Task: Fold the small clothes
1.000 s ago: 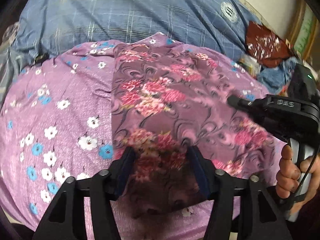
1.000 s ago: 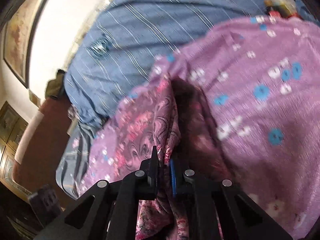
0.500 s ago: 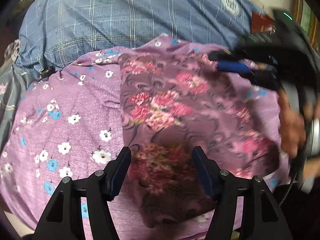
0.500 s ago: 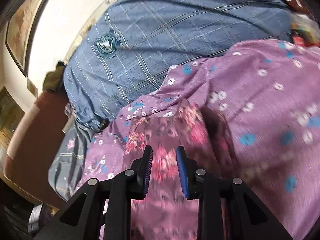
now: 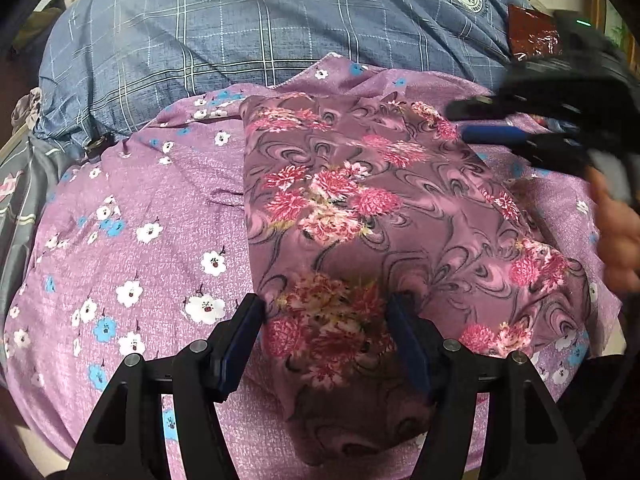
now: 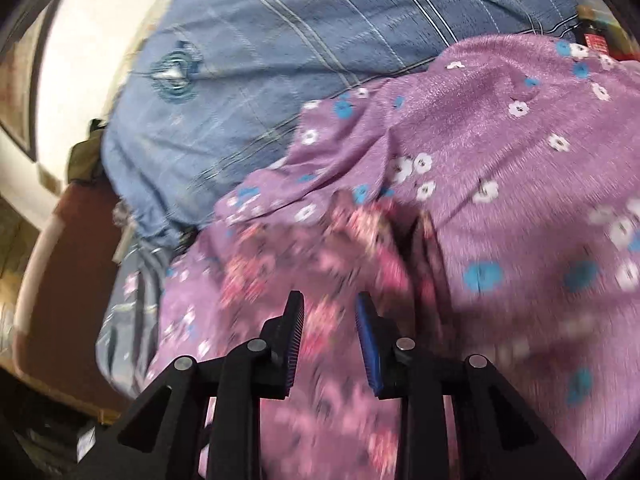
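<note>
A dark mauve garment with pink flowers [image 5: 360, 208] lies folded flat on a lighter purple cloth with white and blue flowers [image 5: 152, 248]. My left gripper [image 5: 325, 304] stands open just over the garment's near end, its pads apart on either side of a flower patch and not pressing. My right gripper [image 5: 460, 122] hovers at the garment's far right corner. In the right wrist view, which is blurred, the right gripper [image 6: 329, 300] has its jaws opening with nothing between them, and the garment [image 6: 280, 272] lies below.
A blue plaid bedcover [image 5: 280, 28] lies behind the purple cloth. A dark red packet [image 5: 532, 32] sits at the far right. A hand [image 5: 620, 240] holds the right gripper's grip. Grey striped fabric [image 5: 24, 200] is at the left edge.
The right gripper let go of the garment's edge, opened and drew away toward the far right. The garment now lies flat. The left gripper stayed over the near end.
</note>
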